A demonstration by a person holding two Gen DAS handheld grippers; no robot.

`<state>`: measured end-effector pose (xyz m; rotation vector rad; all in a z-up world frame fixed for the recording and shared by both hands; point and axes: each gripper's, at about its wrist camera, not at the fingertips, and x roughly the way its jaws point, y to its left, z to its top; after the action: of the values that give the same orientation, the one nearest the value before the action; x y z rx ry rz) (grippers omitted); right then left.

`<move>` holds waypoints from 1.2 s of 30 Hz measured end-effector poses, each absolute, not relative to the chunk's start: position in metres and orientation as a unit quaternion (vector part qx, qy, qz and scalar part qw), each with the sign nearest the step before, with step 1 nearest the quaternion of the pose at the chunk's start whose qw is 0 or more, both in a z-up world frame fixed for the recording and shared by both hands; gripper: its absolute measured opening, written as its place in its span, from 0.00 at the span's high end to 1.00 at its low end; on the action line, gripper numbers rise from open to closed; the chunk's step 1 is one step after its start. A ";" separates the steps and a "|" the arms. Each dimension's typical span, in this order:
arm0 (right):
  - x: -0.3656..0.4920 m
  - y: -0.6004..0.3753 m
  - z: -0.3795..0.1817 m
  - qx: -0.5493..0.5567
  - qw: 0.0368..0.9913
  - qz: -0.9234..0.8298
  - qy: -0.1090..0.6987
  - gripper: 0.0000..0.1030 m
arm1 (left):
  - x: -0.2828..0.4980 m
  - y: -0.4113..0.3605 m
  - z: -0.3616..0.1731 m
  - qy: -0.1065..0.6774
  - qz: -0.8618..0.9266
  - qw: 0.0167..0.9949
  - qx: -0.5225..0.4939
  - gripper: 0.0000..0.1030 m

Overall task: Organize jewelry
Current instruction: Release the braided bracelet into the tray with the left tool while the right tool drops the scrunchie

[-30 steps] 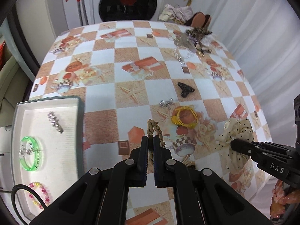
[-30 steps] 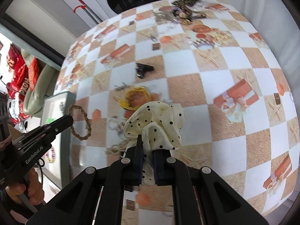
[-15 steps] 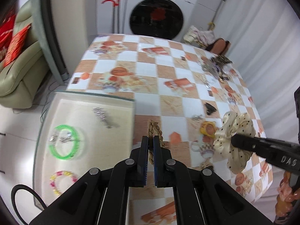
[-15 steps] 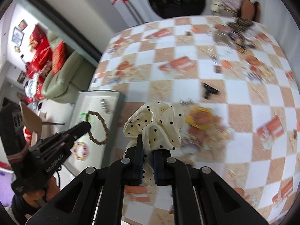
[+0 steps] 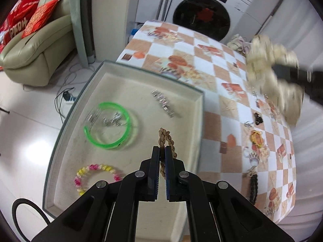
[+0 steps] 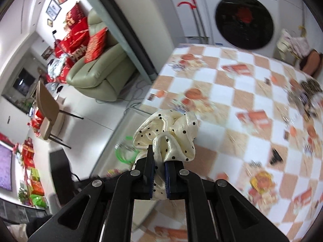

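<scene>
My left gripper (image 5: 162,150) is shut on a brown braided rope bracelet (image 5: 166,139) and holds it above the right part of the beige tray (image 5: 141,74). In the tray lie a green bangle (image 5: 108,128), a silver clip (image 5: 163,103) and a pink-and-yellow bead bracelet (image 5: 94,173). My right gripper (image 6: 159,154) is shut on a cream polka-dot scrunchie (image 6: 167,135), held in the air over the tray's table-side edge; it shows blurred in the left wrist view (image 5: 272,74). The green bangle (image 6: 125,153) peeks out behind the scrunchie.
The checkered tablecloth (image 5: 232,100) carries a black claw clip (image 5: 258,118), a small silver piece (image 5: 248,124), a yellow hair tie (image 5: 256,139) and a dark braided piece (image 5: 253,185). A jewelry pile (image 6: 308,94) lies at the far right. A sofa (image 5: 34,54) and washing machine (image 5: 201,18) stand beyond.
Both grippers moved left from the table toward the tray. The rope bracelet now hangs over the tray, and the scrunchie has been carried up and leftward.
</scene>
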<state>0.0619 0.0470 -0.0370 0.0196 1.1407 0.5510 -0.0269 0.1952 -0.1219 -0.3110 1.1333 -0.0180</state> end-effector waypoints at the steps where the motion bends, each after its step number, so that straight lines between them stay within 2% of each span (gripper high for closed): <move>1: 0.065 0.055 -0.038 0.007 0.804 0.264 0.534 0.91 | -0.027 0.198 -0.126 0.537 -0.007 0.830 -0.149 0.92; 12: 0.101 0.141 -0.113 -0.032 0.762 0.310 0.567 0.91 | -0.024 0.212 -0.153 0.550 0.001 0.822 -0.149 0.92; 21: 0.124 0.160 -0.173 -0.028 0.739 0.308 0.599 0.91 | -0.023 0.217 -0.163 0.560 0.020 0.817 -0.138 0.92; 29: 0.132 0.163 -0.200 -0.031 0.724 0.296 0.623 0.86 | -0.019 0.215 -0.165 0.570 0.028 0.811 -0.129 0.91; 33: 0.134 0.160 -0.204 -0.025 0.719 0.291 0.631 0.77 | -0.018 0.209 -0.162 0.572 0.033 0.811 -0.116 0.91; 35: 0.135 0.157 -0.203 -0.021 0.717 0.289 0.634 0.62 | -0.018 0.208 -0.160 0.573 0.036 0.811 -0.113 0.91; 36: 0.136 0.154 -0.202 -0.015 0.716 0.291 0.635 0.57 | -0.018 0.208 -0.159 0.573 0.038 0.811 -0.111 0.91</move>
<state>0.1356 0.1542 -0.2019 -0.0333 1.4055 0.6440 -0.0179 0.2078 -0.1585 -0.2378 1.2234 0.0803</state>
